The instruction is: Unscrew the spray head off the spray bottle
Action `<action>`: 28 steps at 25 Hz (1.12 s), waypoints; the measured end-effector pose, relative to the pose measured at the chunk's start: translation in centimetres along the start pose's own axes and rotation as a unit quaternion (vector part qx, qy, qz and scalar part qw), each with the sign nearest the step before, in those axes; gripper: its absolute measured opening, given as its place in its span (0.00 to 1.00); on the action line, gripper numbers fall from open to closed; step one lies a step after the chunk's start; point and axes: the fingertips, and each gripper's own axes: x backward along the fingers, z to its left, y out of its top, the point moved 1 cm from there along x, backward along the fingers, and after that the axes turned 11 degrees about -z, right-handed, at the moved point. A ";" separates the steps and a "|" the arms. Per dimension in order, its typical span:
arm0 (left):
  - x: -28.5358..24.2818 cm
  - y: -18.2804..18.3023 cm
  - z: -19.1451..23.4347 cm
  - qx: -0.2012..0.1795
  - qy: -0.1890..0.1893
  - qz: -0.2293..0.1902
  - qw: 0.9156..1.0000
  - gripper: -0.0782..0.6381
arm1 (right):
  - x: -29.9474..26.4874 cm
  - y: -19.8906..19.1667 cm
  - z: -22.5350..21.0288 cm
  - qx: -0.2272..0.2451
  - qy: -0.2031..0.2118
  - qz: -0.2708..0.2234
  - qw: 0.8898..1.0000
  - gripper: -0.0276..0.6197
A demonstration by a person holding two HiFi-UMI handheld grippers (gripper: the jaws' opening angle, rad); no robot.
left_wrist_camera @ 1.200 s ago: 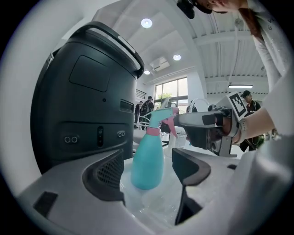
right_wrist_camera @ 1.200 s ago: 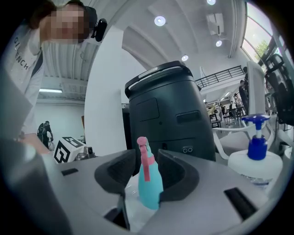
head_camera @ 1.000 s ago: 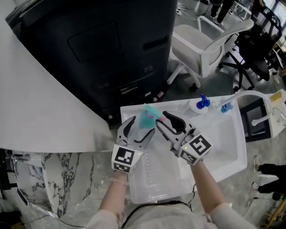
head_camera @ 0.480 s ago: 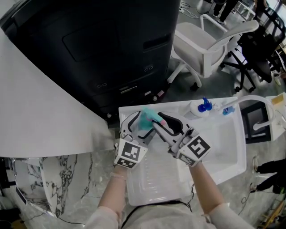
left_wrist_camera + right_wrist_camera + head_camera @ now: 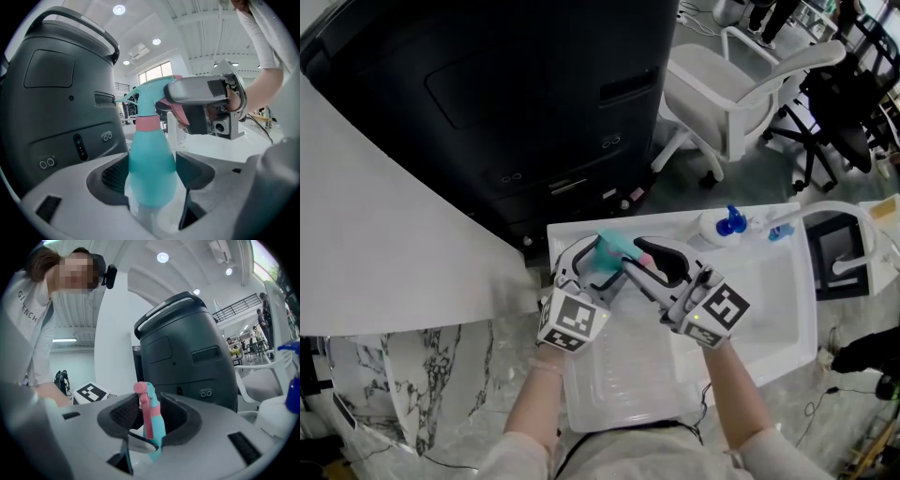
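Far left: one curved white panel [image 5: 375, 234], with a grey-veined marble counter [image 5: 441, 375] below it. One large dark grey machine housing [image 5: 534, 94] stood just behind the one white plastic tray [image 5: 769, 309], walling off its far side.

Over the tray's left far corner: left gripper [image 5: 595, 264], jaws just been closing and clamped on the belly of the teal plastic spray bottle [image 5: 151, 173]. Both pads were against its sides, and the bottle stood upright in the grip, pink collar [image 5: 148, 123] above the jaws.

Just right of it: right gripper [image 5: 636, 258], jaws also just been closing, pinched on the teal spray head with its pink trigger [image 5: 149, 404]. This gripper crossed in front of the head, so from the left gripper view most of the head was covered.

Further right, at the tray's far edge, well apart from both grippers: one white bottle with a blue spray head [image 5: 719, 225]. Beside it lay one small blue item [image 5: 776, 231], possibly a second spray head; too small to confirm.

Beyond the tray: one white office chair [image 5: 722, 94], then one black office chair [image 5: 844, 103].

Count: two grippers, two bottles, two chairs, one tray.
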 end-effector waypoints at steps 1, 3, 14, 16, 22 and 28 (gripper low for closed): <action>0.0 0.0 0.0 0.001 0.000 0.001 1.000 0.55 | 0.4 0.1 -0.1 -0.005 -0.010 -0.002 1.000 0.28; 0.0 0.0 0.0 0.004 0.000 0.001 1.000 0.55 | 1.4 0.4 -0.2 -0.013 -0.026 -0.013 0.999 0.27; 0.0 -0.1 -0.2 0.001 -0.015 0.004 1.000 0.55 | 1.1 0.5 0.5 -0.008 -0.016 -0.022 1.000 0.26; -0.1 -0.1 -0.3 -0.002 -0.021 0.004 1.000 0.55 | -0.2 0.5 0.7 -0.017 0.005 -0.024 1.000 0.30; 0.1 0.0 -0.4 -0.013 -0.060 0.006 0.998 0.55 | -1.6 0.5 0.7 0.010 0.028 -0.011 1.000 0.26; 0.4 -0.5 -0.5 -0.021 -0.099 0.014 0.995 0.55 | -1.3 0.6 0.6 0.047 0.057 0.006 0.997 0.19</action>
